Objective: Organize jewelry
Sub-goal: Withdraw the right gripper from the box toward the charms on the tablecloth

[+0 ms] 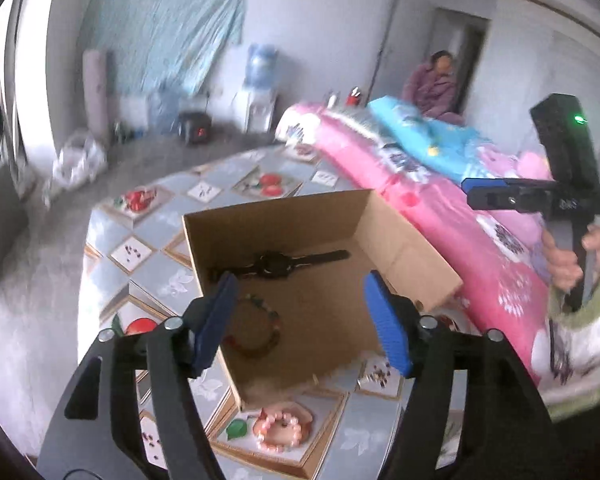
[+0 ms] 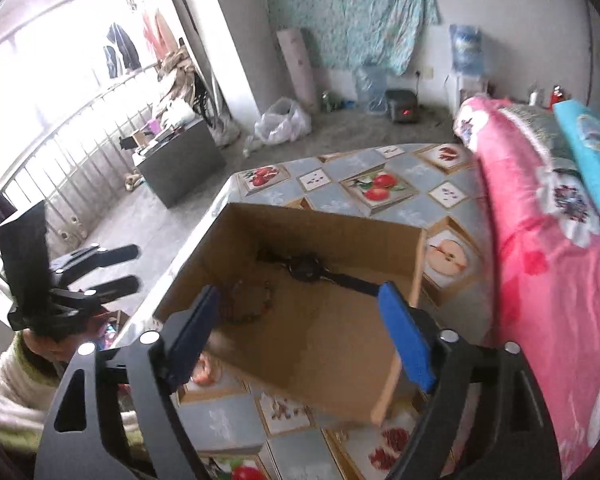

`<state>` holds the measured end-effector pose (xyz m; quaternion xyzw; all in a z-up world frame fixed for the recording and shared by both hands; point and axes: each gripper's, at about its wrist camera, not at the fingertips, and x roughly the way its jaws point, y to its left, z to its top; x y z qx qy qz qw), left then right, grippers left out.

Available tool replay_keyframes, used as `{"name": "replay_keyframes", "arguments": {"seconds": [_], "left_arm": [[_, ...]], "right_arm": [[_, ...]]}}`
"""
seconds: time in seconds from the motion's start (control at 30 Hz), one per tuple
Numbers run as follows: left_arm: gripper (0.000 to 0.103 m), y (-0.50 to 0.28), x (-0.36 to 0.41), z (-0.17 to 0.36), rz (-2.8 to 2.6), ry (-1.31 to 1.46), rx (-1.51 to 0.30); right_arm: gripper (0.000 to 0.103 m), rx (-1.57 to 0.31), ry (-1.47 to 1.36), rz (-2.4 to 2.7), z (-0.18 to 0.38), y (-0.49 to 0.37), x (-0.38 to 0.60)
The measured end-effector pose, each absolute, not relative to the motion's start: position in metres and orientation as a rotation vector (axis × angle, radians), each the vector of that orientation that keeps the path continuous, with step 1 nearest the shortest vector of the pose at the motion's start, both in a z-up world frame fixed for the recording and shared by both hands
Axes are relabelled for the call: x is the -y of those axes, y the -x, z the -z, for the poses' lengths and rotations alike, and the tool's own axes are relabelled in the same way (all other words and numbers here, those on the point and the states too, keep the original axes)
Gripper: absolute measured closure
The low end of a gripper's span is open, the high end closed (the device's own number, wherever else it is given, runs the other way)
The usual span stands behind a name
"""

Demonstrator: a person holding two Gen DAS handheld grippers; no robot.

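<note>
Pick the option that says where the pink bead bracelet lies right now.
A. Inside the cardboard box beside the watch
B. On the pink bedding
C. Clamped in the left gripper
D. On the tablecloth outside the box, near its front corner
D: in the left wrist view the pink bead bracelet lies on the tablecloth just outside the cardboard box, while the left gripper is open and holds nothing.

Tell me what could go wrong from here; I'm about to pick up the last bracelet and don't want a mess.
The pink bead bracelet lies on the tablecloth right against the cardboard box; reaching with the open left tongs might nudge the light box. The multicolor bracelet and black watch inside could then slide. The view is blurred, so aim may be off.
</note>
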<state>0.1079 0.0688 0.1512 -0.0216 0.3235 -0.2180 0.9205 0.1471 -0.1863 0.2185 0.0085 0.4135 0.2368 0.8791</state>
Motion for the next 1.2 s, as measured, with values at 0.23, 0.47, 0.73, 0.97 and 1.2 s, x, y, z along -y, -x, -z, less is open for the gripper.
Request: {"name": "replay_keyframes", "arguments": {"seconds": [0.23, 0.47, 0.73, 0.97, 1.2], "left_arm": [[0.034, -0.049, -0.046, -0.106, 0.569, 0.085, -0.673], [0.034, -0.05, 0.004, -0.035, 0.511, -0.01, -0.793], [0.034, -0.063, 0.041, 0.0, 0.467, -0.105, -0.859], [0.034, -0.064, 0.063, 0.012, 0.429, -0.19, -0.889], [0.025, -0.073, 0.077, 0.017, 0.378, -0.246, -0.904]], "right_arm": [[0.017, -0.913, 0.016, -0.35, -0.186, -0.093, 0.209], [0.016, -1.056, 0.039, -0.186, -0.117, -0.065, 0.214], [0.011, -1.105, 0.07, -0.06, -0.066, -0.052, 0.214], [0.007, -1.115, 0.08, -0.013, -0.036, -0.055, 0.221], [0.007, -1.052, 0.171, -0.026, -0.019, -0.05, 0.212]]}}
